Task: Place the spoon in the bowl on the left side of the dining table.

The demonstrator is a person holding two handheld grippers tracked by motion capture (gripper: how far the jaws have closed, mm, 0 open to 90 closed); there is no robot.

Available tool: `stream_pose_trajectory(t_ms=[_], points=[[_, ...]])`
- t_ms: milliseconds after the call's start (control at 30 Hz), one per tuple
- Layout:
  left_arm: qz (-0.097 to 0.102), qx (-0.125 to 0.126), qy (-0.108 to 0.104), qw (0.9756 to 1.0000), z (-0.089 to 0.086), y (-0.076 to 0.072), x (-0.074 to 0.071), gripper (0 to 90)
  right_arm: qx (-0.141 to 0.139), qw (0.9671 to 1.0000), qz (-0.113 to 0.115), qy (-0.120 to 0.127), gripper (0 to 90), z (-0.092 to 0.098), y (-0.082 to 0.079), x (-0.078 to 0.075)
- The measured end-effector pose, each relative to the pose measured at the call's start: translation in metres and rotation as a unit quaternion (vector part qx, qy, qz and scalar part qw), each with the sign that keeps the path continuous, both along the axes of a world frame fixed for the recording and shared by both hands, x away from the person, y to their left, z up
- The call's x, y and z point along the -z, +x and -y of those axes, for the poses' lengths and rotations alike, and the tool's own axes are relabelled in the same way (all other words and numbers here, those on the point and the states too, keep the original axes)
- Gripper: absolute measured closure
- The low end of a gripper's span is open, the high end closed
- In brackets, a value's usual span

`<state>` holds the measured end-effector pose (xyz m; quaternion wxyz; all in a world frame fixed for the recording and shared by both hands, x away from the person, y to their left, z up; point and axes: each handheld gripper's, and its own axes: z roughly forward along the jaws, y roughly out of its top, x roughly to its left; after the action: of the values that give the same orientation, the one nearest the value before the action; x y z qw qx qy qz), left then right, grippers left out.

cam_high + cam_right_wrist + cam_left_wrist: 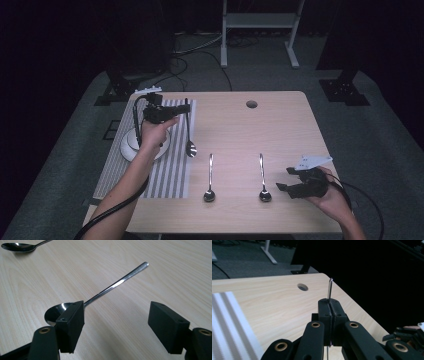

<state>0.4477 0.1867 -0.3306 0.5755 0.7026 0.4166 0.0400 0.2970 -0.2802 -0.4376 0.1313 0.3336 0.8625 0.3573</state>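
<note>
Three steel spoons are in view. My left gripper [186,107] holds one spoon [189,135] by the handle above the striped mat, its bowl hanging down close to the mat. In the left gripper view the jaws are shut on that spoon [330,287], whose handle tip sticks up past my left gripper [329,303]. Two spoons lie on the bare wood, the left spoon [210,178] and the right spoon [263,176]. My right gripper [283,179] rests open just right of the right spoon's bowl. In the right gripper view my right gripper [116,315] stands open, and the spoon [117,282] lies behind its left jaw.
A grey and white striped mat [175,170] covers the table's left part, with a white dish [129,146] on it under the left hand. A round cable hole [251,104] sits near the far edge. A white shelf frame [260,22] stands beyond the table.
</note>
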Motion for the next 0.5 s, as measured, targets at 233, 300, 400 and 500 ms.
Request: stream_pose_trajectory(t_ms=[233,300,400,500], points=[[0.007,-0.028,-0.002,0.9996,-0.022,0.004,-0.008,89.3,0.003,1.0,-0.004,-0.004,27.9,0.003,0.0,0.001],[0.009,-0.036,-0.004,0.9993,-0.028,0.005,-0.009,89.3,0.004,1.0,-0.004,-0.004,27.8,0.003,0.0,0.001],[0.011,-0.046,-0.005,0.9989,-0.036,0.005,-0.012,89.3,0.004,1.0,-0.005,-0.001,27.8,0.003,0.001,0.001],[0.012,-0.058,-0.009,0.9982,-0.044,0.006,-0.014,89.3,0.004,1.0,-0.005,-0.002,27.8,0.003,0.0,0.002]])
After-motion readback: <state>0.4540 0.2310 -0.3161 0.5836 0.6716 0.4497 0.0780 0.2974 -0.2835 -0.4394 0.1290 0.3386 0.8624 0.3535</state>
